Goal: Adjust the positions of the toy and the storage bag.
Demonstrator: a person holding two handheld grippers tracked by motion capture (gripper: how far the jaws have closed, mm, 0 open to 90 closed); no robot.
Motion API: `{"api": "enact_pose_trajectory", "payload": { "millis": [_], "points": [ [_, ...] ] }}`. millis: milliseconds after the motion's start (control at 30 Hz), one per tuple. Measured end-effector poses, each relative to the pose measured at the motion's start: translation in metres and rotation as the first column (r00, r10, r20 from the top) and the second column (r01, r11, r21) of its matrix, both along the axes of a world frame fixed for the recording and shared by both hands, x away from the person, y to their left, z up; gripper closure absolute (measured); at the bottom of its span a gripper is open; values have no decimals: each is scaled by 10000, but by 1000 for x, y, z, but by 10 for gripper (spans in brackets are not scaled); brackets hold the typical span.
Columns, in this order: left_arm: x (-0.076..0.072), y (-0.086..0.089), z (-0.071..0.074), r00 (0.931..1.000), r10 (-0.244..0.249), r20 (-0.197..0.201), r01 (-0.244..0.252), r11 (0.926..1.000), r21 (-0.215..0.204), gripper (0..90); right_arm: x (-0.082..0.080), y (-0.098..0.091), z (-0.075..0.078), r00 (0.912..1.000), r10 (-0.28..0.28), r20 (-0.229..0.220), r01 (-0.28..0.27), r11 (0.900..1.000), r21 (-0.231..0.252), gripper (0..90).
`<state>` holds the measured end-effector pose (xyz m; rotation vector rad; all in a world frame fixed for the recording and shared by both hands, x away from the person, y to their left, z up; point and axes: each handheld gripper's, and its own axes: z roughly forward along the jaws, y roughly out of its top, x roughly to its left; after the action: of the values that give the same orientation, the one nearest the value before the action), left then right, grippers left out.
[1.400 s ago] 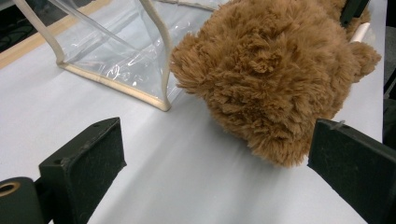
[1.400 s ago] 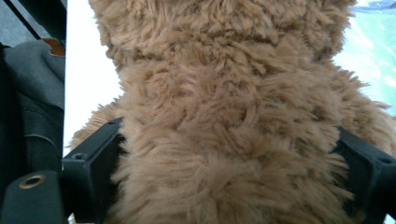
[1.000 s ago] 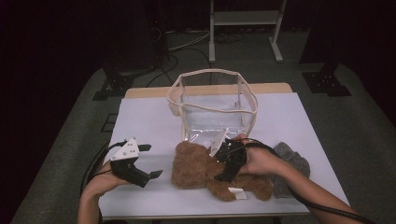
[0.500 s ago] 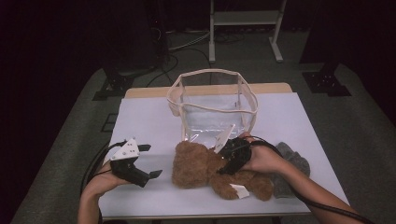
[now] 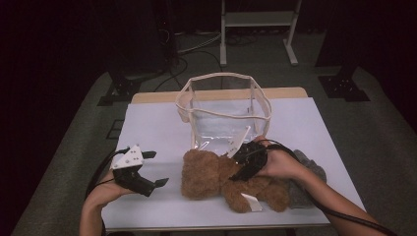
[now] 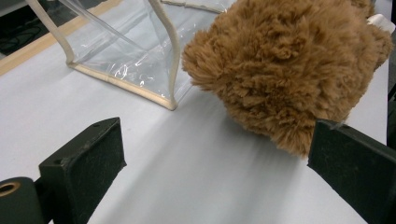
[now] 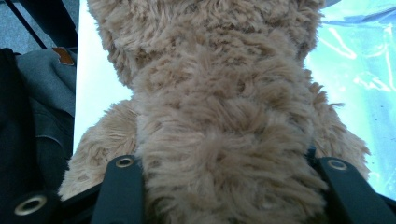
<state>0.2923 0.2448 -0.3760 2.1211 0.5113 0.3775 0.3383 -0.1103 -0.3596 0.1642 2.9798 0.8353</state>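
Black two-jaw tool [image 5: 150, 168] with grey three-cornered plate, black trailing cables, bare forearms

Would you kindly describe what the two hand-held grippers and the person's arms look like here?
Both hand-held grippers are black. The left hand-held gripper carries a grey three-cornered plate with small dots on top, and its flat rectangular pads look matte and felt-like. The right hand-held gripper has metal-ringed holes in its jaws. A black cable trails from each. The forearms are bare; no sleeves are visible.
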Motion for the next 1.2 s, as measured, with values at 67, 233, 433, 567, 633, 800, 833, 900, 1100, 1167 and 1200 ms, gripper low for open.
{"api": "enact_pose_trajectory", "payload": {
  "millis": [67,233,433,567,633,800,833,900,1100,1167,1200],
  "points": [
    [0,1,0,10000,41,-13,-41,10000,-37,31,0,-2,4,10000,-22,-59,23,9999,142,482],
    [0,4,-1,9999,127,-51,-127,9999,-48,30,0,-9,15,9998,-84,-170,93,9987,502,486],
    [0,5,-1,9998,161,-78,-162,9998,-101,31,-2,-16,31,9996,-112,-259,137,9953,959,487],
    [0,7,-1,9998,187,-68,-187,9998,-72,30,-2,-20,41,9993,-99,-357,148,9902,1386,491],
    [0,7,-1,9998,208,-70,-209,9997,-114,30,-2,-21,45,9991,-79,-423,145,9873,1579,492],
    [0,9,0,9997,240,-37,-240,9996,-132,30,-1,-21,53,9989,39,-470,55,9799,1994,493],
    [-1,10,0,9997,251,-25,-251,9996,-145,30,-2,-20,57,9990,38,-443,54,9784,2065,493],
    [-1,10,0,9997,257,-34,-257,9996,-151,31,-2,-20,63,9993,112,-360,-30,9753,2210,495],
    [-1,11,1,9996,283,21,-283,9995,-106,31,-1,-18,90,9996,243,-125,-201,9631,2682,498],
    [-1,11,1,9996,299,25,-299,9995,-121,30,-1,-18,99,9996,270,6,-262,9610,2752,498],
    [-1,11,1,9995,307,22,-306,9995,-113,30,0,-17,105,9996,264,69,-273,9599,2791,498]
  ]
}}
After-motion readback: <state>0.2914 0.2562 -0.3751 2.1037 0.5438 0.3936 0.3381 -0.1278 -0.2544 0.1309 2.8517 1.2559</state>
